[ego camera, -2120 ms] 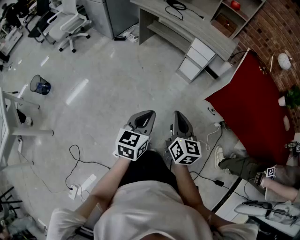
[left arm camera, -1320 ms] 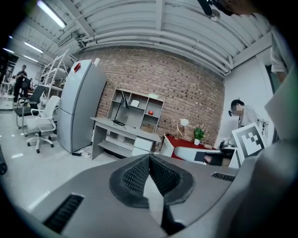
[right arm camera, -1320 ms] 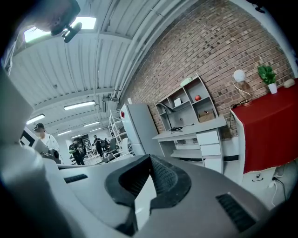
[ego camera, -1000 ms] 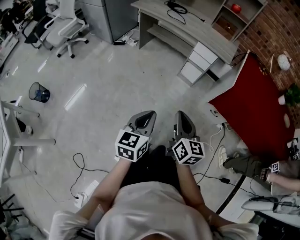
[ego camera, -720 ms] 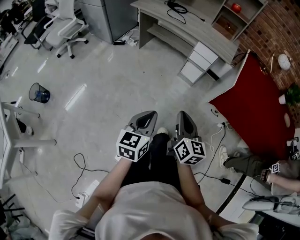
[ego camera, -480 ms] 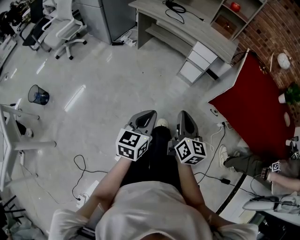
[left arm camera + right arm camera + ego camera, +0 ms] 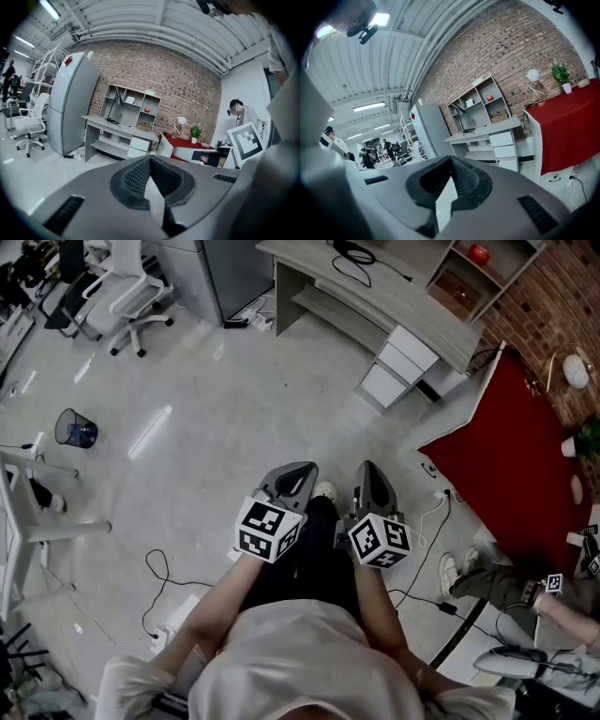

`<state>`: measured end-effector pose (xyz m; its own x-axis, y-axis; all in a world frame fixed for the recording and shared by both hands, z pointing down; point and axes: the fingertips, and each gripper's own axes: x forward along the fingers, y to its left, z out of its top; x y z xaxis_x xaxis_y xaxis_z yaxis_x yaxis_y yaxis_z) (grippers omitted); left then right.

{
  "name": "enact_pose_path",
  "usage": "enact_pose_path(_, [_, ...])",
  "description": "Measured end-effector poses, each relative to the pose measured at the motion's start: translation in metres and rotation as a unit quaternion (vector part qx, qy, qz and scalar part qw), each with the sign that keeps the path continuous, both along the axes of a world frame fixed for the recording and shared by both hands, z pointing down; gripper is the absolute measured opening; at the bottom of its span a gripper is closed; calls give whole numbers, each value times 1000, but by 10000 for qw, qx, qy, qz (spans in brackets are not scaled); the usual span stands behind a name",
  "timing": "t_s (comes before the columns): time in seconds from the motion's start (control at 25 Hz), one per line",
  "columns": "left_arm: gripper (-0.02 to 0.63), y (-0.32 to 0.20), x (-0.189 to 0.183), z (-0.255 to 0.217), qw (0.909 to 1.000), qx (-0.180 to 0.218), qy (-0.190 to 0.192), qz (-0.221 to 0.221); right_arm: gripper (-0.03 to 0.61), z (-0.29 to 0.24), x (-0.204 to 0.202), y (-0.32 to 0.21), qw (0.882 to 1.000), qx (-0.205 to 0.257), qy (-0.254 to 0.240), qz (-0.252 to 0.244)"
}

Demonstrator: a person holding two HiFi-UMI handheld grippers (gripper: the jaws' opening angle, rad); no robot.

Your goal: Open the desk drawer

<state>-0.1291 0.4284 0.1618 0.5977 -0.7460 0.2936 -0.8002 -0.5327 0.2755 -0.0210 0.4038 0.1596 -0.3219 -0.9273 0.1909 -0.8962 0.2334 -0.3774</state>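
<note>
A grey desk (image 7: 375,292) stands far ahead across the floor, with a stack of white drawers (image 7: 401,360) at its right end, all closed. The desk's drawers (image 7: 138,145) also show small in the left gripper view, and the drawers (image 7: 502,146) again in the right gripper view. My left gripper (image 7: 298,469) and right gripper (image 7: 367,469) are held side by side at waist height, well short of the desk. Both are shut, pads meeting at the tips, with nothing between them. A white shoe (image 7: 324,490) shows between them.
A red-covered table (image 7: 520,460) stands to the right, with a seated person (image 7: 497,582) beyond it. At the left are a white office chair (image 7: 131,287) and a dark bin (image 7: 75,427). Cables (image 7: 155,554) and a power strip (image 7: 173,618) lie on the floor at lower left.
The view has crept forward over the floor toward the desk, and a shoe has stepped into sight between the grippers. Both grippers stay shut and side by side.
</note>
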Motion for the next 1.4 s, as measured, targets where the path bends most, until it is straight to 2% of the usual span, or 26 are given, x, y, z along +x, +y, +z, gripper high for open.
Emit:
enact_pose_path(0.2, [0, -34, 7, -2, 9998, 49, 157, -149, 17, -3, 8, -31, 9999, 33, 119, -52])
enact_pose_path(0.64, [0, -126, 44, 0, 9994, 87, 165, -276, 17, -7, 43, -121, 9997, 107, 156, -146])
enact_pose_path(1.0, [0, -183, 49, 6, 9989, -26, 126, -449, 17, -6, 50, -187, 9994, 91, 212, -264])
enact_pose_path(1.4, [0, -221, 58, 16, 9984, -124, 111, -539, 17, 3, 54, -228, 9988, 35, 192, -439])
